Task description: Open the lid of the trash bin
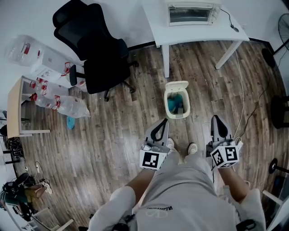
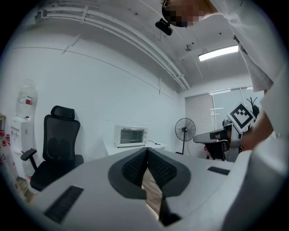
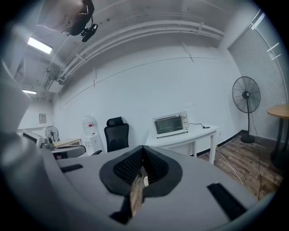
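Observation:
A small cream trash bin (image 1: 177, 113) stands on the wood floor in the head view, just ahead of my feet. Its lid (image 1: 176, 85) is tipped up at the far side, and teal contents show inside. My left gripper (image 1: 163, 124) hangs near the bin's near left corner, apart from it, with its jaws pressed together on nothing. My right gripper (image 1: 217, 121) is further right of the bin, also shut and empty. In the left gripper view the left gripper (image 2: 146, 156) points level across the room, and so does the right gripper (image 3: 143, 155) in its own view; neither shows the bin.
A black office chair (image 1: 98, 50) stands at the far left. A white table (image 1: 198, 30) with a toaster oven (image 1: 191, 12) is beyond the bin. Plastic bottles (image 1: 61, 103) and a wooden shelf (image 1: 16, 108) lie left. A cable (image 1: 244, 97) runs across the floor on the right.

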The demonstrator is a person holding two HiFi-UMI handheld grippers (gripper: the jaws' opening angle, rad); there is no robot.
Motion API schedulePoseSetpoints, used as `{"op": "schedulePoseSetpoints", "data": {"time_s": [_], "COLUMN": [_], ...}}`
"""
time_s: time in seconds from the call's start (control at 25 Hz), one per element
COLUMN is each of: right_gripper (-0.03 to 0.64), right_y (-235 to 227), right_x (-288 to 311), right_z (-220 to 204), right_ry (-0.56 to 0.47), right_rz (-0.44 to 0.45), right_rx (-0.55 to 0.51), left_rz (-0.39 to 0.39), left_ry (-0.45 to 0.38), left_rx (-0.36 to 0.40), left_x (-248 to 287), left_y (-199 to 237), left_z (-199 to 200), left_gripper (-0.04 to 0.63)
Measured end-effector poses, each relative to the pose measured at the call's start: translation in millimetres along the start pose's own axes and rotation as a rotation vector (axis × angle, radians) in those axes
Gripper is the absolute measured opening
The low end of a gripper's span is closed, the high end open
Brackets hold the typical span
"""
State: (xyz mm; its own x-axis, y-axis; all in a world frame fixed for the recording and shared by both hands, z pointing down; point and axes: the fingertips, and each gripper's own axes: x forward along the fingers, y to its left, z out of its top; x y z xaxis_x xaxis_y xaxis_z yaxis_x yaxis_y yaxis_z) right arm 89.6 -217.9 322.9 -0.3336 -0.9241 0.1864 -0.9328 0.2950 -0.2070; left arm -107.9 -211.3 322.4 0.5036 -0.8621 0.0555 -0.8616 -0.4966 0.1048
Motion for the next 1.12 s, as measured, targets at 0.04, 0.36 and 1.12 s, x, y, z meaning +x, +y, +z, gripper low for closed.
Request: {"op": "schedulePoseSetpoints", "data": {"time_s": [0.04,0.36,1.12], "right_gripper": [0.015,0.015,0.015], "right_y": [1,-6,-40], "right_x": [-3,-24,-212], "right_z": [2,7,10], "right_ry": [-0.003,-0.026,-0.080], "right_rz": [0.003,0.055,0.218], "right_rx": [0.000,-0.009,-0.022], "left_rz": [0.003,0.057,0.168], "left_ry": [-0.004,-0.039,-0.111], "left_rx": [0.003,0.004,0.088], "left_x": [-2,-15,-110], "left_y": [-1,-26,-213], "left_z": [2,8,20], "left_gripper": [0.002,0.002,0.002]}}
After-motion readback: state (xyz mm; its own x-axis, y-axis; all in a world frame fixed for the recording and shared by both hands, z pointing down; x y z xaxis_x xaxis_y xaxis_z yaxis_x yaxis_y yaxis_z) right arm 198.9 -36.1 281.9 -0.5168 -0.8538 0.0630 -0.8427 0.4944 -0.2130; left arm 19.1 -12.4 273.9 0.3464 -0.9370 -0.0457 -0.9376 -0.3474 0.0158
